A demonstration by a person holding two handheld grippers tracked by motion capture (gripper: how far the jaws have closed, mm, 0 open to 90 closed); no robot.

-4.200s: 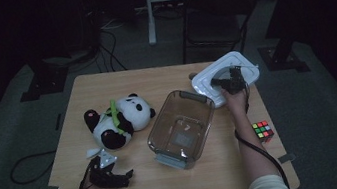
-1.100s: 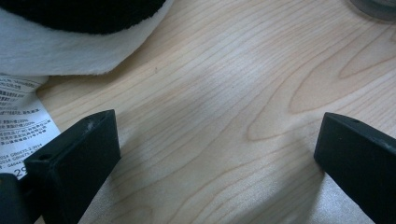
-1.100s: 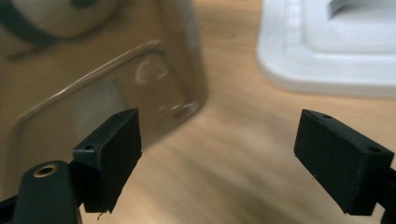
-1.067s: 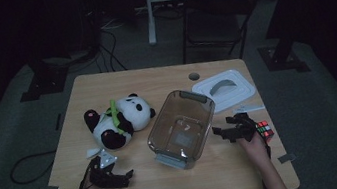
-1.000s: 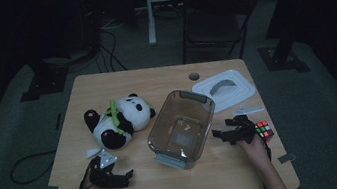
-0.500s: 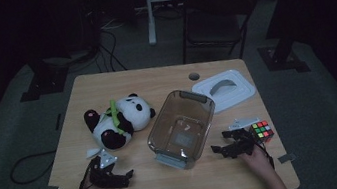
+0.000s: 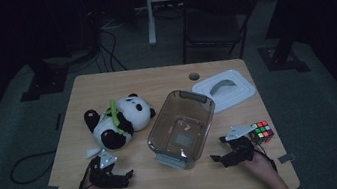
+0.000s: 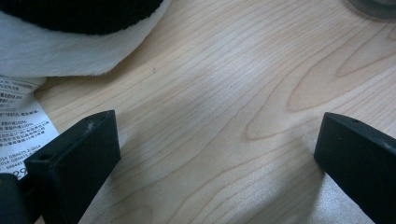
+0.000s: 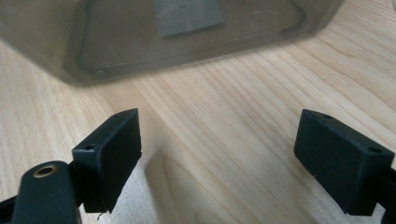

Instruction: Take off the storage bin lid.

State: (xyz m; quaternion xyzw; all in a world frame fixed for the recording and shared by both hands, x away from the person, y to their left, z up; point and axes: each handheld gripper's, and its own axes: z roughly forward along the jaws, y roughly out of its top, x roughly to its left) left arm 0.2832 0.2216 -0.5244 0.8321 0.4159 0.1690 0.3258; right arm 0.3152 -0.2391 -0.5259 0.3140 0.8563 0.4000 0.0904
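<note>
A clear plastic bin (image 7: 181, 128) stands empty and lidless at the table's middle; its side wall (image 9: 187, 37) fills the top of the right gripper view. Its white lid (image 7: 224, 91) lies behind it at the back right. A plush panda (image 7: 120, 121) lies left of the bin, and its white belly (image 8: 70, 46) and printed tag (image 8: 21, 126) appear in the left gripper view. A colour cube (image 7: 261, 131) sits at the right. My left gripper (image 7: 125, 176) rests open near the front left edge. My right gripper (image 7: 219, 158) is open, low over the wood just right of the bin.
The wooden table (image 7: 155, 84) has a cable hole (image 7: 194, 76) at the back. A dark chair (image 7: 219, 21) and stand legs sit on the floor beyond it. Cables trail on the floor at the left.
My right gripper set the white lid down at the back right, then came back toward the front edge, ending beside the bin and the cube. The left gripper stayed put.
</note>
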